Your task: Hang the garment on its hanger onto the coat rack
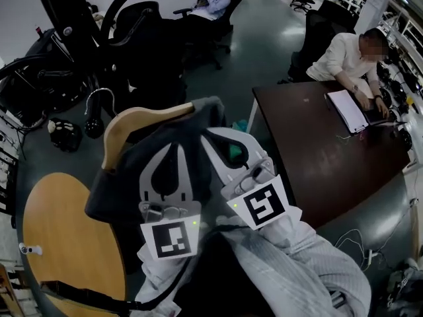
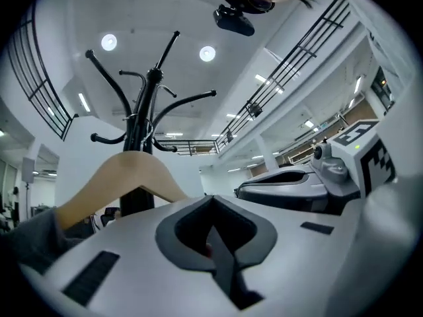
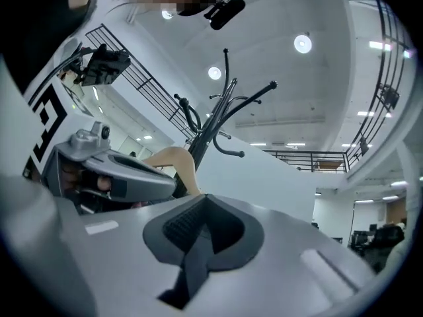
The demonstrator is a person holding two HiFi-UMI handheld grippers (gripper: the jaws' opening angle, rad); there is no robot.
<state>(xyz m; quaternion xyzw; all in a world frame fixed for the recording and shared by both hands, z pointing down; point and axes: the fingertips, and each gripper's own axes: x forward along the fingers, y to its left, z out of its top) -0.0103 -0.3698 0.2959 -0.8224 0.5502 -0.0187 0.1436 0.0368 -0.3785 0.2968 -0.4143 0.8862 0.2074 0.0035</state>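
Observation:
A pale wooden hanger (image 1: 142,119) with a metal hook (image 1: 99,101) carries a dark grey garment (image 1: 112,190) and is held up in front of me. The cloth drapes over the front of my left gripper (image 1: 175,144), whose tips vanish under it. My right gripper (image 1: 213,136) lies close beside it, against a fold of the garment. Both point slightly upward with their jaws shut; I cannot see whether cloth is pinched. The black coat rack (image 1: 73,25) stands beyond, and shows past the hanger (image 2: 125,177) in the left gripper view and also the right gripper view (image 3: 215,121).
A round wooden table (image 1: 66,243) is at the lower left. A dark desk (image 1: 317,157) with a seated person at a laptop fills the right. Black office chairs (image 1: 142,25) and a bicycle wheel (image 1: 26,91) crowd the rack's foot.

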